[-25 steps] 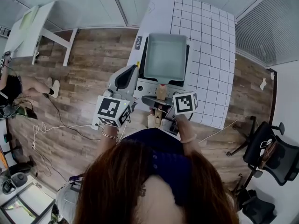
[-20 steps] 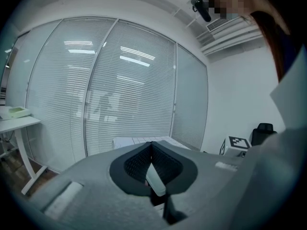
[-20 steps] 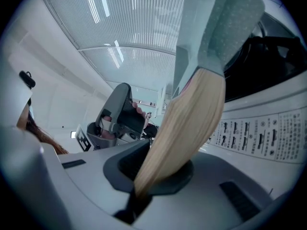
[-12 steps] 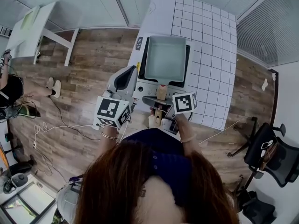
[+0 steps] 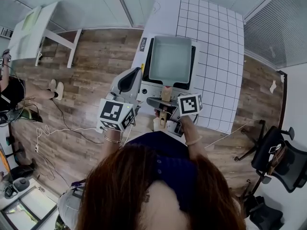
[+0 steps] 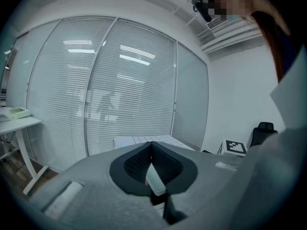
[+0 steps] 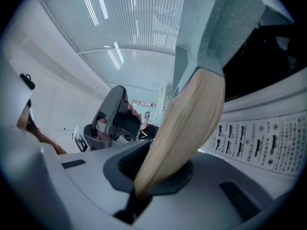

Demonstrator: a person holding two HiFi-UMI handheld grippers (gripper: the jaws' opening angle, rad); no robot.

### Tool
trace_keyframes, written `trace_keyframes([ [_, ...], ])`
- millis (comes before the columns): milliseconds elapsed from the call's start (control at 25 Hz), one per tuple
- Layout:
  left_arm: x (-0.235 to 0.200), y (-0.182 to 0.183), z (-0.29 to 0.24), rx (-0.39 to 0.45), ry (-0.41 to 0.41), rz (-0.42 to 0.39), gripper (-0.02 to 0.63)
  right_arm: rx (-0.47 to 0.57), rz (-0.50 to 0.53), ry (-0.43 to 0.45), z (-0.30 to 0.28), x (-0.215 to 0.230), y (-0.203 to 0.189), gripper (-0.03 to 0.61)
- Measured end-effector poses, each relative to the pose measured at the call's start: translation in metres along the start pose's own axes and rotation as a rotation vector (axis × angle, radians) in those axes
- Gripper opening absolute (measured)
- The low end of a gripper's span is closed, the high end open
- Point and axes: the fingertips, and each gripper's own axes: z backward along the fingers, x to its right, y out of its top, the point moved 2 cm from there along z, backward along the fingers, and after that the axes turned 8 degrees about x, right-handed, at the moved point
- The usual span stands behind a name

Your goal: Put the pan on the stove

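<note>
the table (image 5: 216, 42) with the grid cloth carries the stove (image 5: 149, 87) at its near left corner, and the square pale pan (image 5: 169, 59) lies over the stove's dark top, covering most of it, with its wooden handle (image 5: 165, 94) reaching out past the stove's near edge toward you. so the main part of the task looks done or very nearly done: the pan is where it should be. from these views i cannot tell whether its base rests fully on the top or hangs just above it. what seems left is to settle it flat, if it is not already, and let go of the handle. your right gripper (image 5: 163, 110) sits at the near edge of the stove, jaws clamped on the end of the handle. in the right gripper view the handle (image 7: 184, 123) runs up out of the closed jaws to the pan (image 7: 216, 28), with the stove's printed front panel (image 7: 259, 138) just beside it. your left gripper (image 5: 133, 71) hangs off the table's left edge, beside the stove and apart from the pan. it points up and outward, its jaws are pressed together, and it is holding nothing.
</note>
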Motion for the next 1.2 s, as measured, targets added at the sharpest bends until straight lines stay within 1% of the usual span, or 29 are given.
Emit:
trace_keyframes([
  [520,0.0025,-0.002,-0.0035,-0.006,-0.006,0.003,0.009,0.005,-0.014,0.026,-0.0002,0.0036,0.0016,0.023],
  [1040,0.0006,-0.0019,-0.0013,-0.005,-0.003,0.005,0.009,0.001,-0.011,0.027,-0.002,0.0077,0.0014,0.031],
  [1200,0.0015,-0.0004,0.0009,-0.002,-0.001,0.003,0.009,0.0,0.004,0.023,-0.0016,0.0082,0.0011,0.038],
])
